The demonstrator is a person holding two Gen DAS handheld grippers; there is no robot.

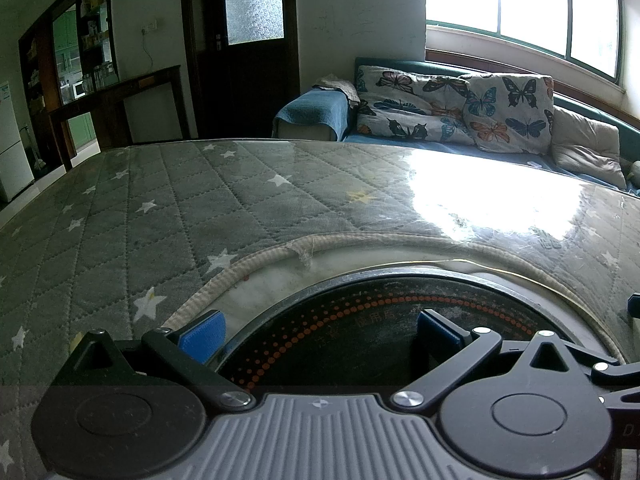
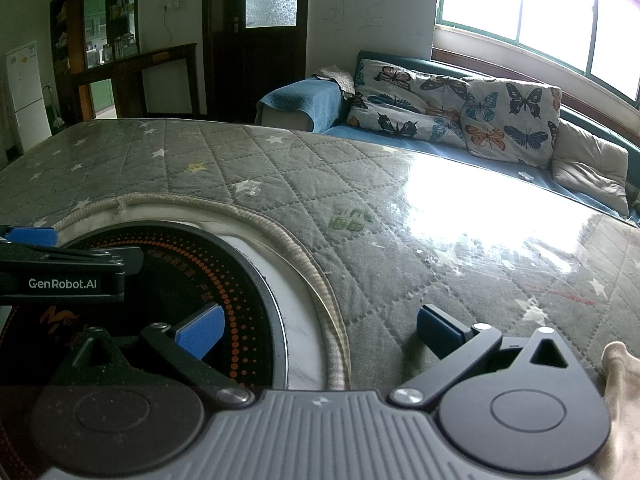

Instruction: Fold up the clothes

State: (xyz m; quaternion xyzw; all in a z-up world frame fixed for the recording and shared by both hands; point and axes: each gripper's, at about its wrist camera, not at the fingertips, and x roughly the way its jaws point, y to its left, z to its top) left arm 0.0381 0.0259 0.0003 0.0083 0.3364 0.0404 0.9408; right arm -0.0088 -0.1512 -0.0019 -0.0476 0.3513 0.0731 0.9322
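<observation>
While both grippers hang low over the tabletop (image 1: pixel 132 216), I read the scene from the left side across. My left gripper (image 1: pixel 316 336) has its jaws spread wide apart with nothing between them; its blue pads (image 1: pixel 202 338) frame the round black induction cooktop (image 1: pixel 360 332) set into the tabletop, ringed with orange dots and a metal rim. Around that cutout runs a beige corded trim (image 1: pixel 256 260), frayed at one spot. The tabletop itself wears a grey quilted cover with white stars under a clear glossy sheet, and window glare washes out its right part.

Further right, my right gripper (image 2: pixel 320 334) also has its jaws wide apart and empty, one pad over the cooktop, the other over the quilted cover. From this view the left gripper shows at the left edge, just above the cooktop. At the far right, by the lower corner, a bit of beige cloth (image 2: pixel 618 392) lies on the tabletop just beside the right gripper's body; I cannot tell what garment it is. Behind the tabletop stands a sofa (image 2: pixel 304 100) with butterfly cushions (image 2: pixel 508 112).
</observation>
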